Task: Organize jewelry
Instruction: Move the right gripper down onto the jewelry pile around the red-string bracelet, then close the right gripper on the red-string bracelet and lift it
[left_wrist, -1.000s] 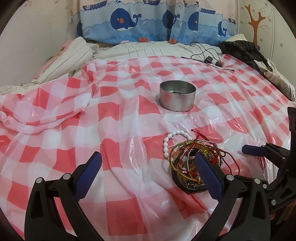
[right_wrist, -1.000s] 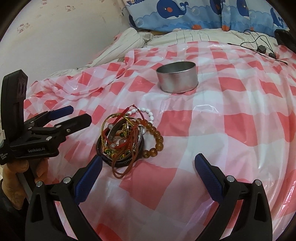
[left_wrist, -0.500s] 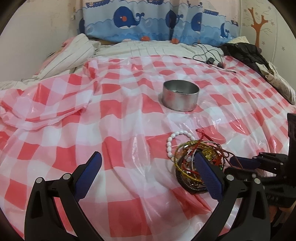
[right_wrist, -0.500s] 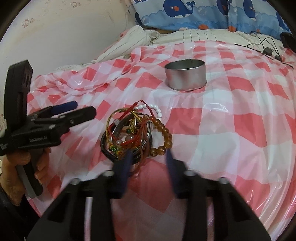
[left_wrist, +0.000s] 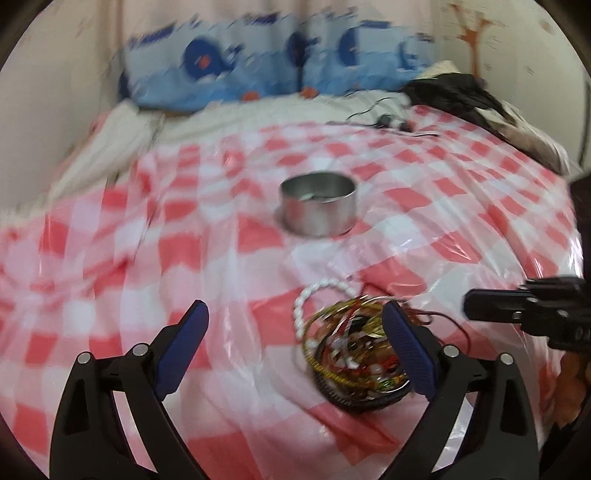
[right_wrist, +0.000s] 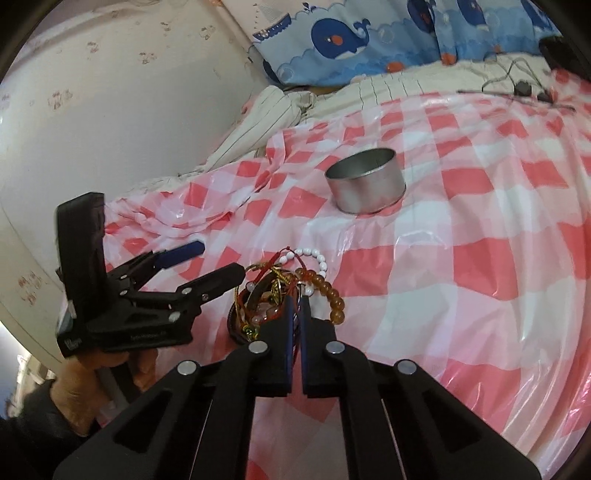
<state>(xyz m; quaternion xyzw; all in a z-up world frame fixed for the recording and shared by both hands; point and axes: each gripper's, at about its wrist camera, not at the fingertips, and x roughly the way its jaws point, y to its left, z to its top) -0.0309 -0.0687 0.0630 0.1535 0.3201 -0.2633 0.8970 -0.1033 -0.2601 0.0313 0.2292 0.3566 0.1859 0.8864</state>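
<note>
right gripper (right_wrist: 295, 301) pinching jewelry pile (right_wrist: 275, 295), left gripper (left_wrist: 295, 332) spread wide

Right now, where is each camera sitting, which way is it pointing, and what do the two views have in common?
Left wrist: rides the left gripper, low over the checked cloth, facing the whale pillows; its open blue-padded fingers frame the jewelry pile; the right gripper enters from the right edge.
Right wrist: rides the right gripper, facing the same way; its fingers are shut at the pile; the left gripper and hand show left.
Shared: pile, metal tin, cloth, pillows.
</note>
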